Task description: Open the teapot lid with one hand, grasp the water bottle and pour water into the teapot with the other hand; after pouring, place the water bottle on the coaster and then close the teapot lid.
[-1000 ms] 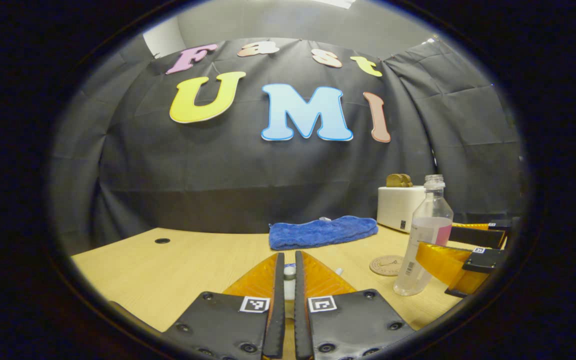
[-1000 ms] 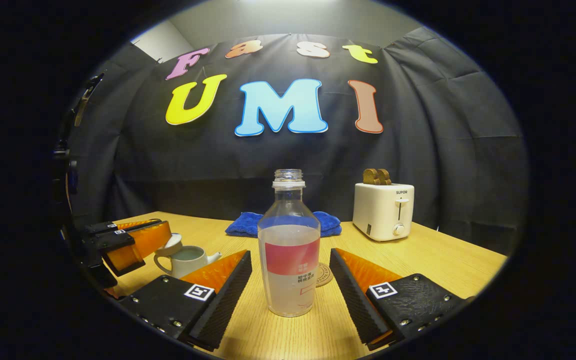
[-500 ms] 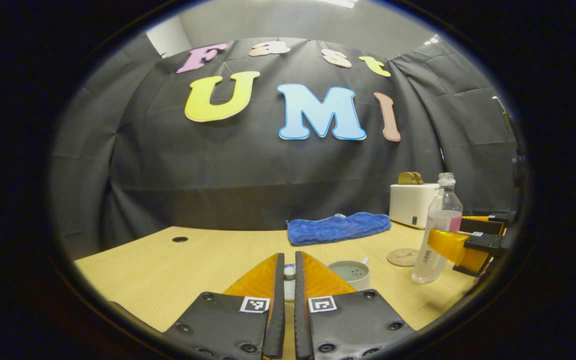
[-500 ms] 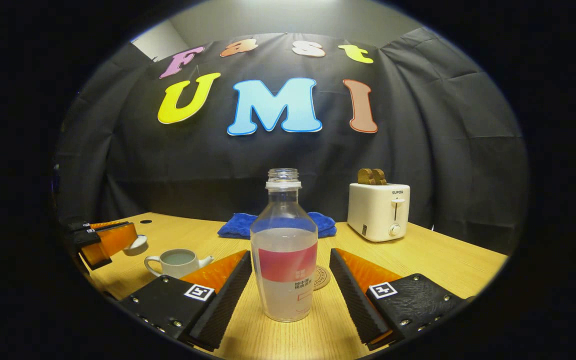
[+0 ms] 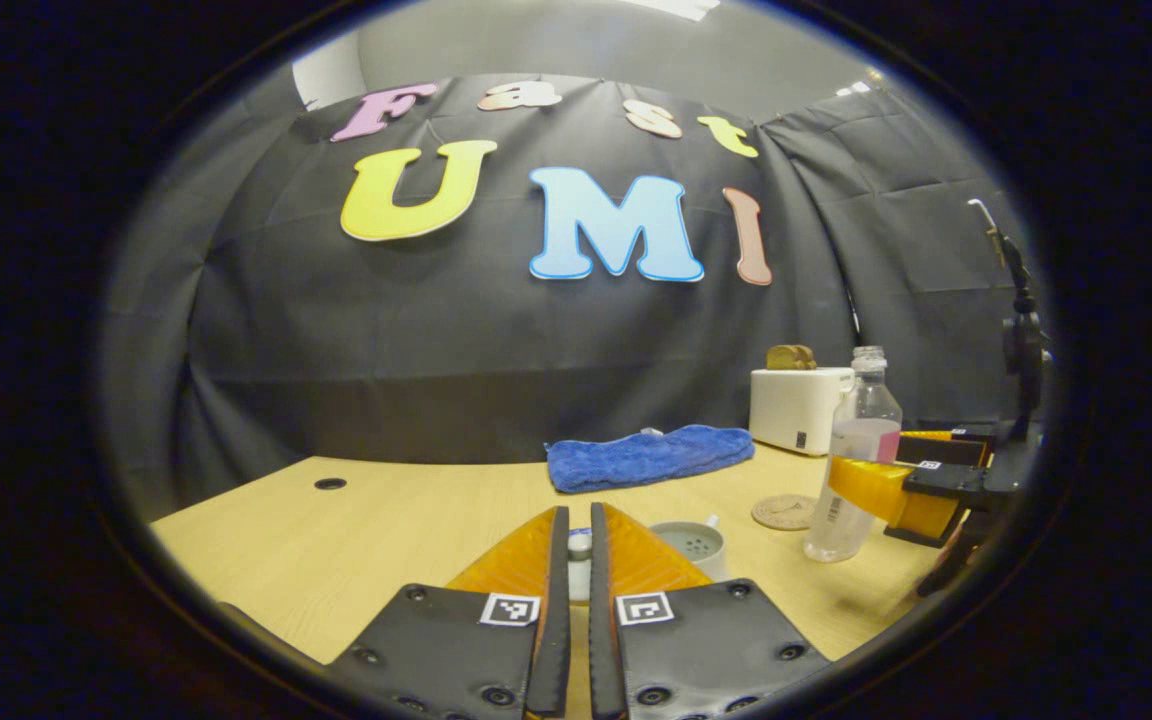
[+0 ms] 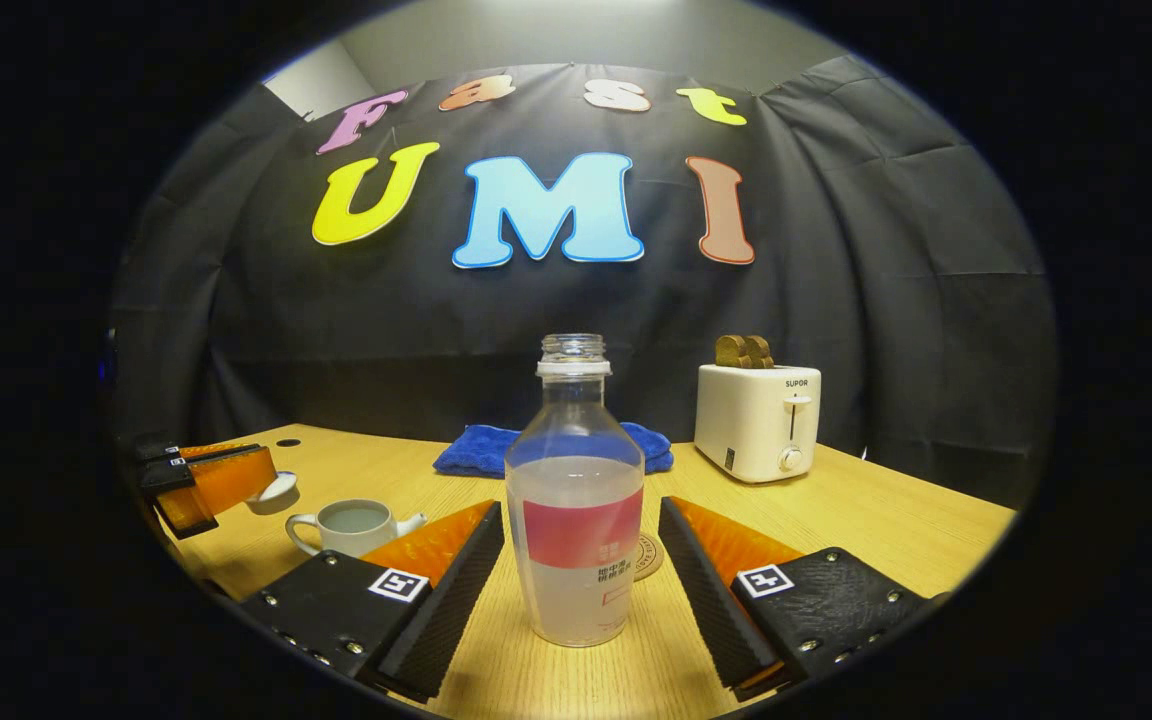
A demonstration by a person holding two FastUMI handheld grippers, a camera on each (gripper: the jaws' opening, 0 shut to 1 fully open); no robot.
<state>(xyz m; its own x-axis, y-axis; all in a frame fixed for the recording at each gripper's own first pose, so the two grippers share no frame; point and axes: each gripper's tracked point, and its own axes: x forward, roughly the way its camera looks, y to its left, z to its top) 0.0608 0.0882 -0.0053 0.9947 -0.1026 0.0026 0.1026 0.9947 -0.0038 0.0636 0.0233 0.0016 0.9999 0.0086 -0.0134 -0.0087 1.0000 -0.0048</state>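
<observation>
the water bottle stands straight up between the wide open fingers of the right gripper, not touching. the left gripper pinches the lid beside the teapot.

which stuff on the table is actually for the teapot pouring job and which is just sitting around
For the job:
water bottle
teapot, open
teapot lid, held in the left gripper
coaster
right gripper, open around the bottle

Just lying about:
blue towel
toaster with toast
table

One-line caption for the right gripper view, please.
Open right gripper straddles the water bottle; left gripper holds the lid off the teapot.
</observation>
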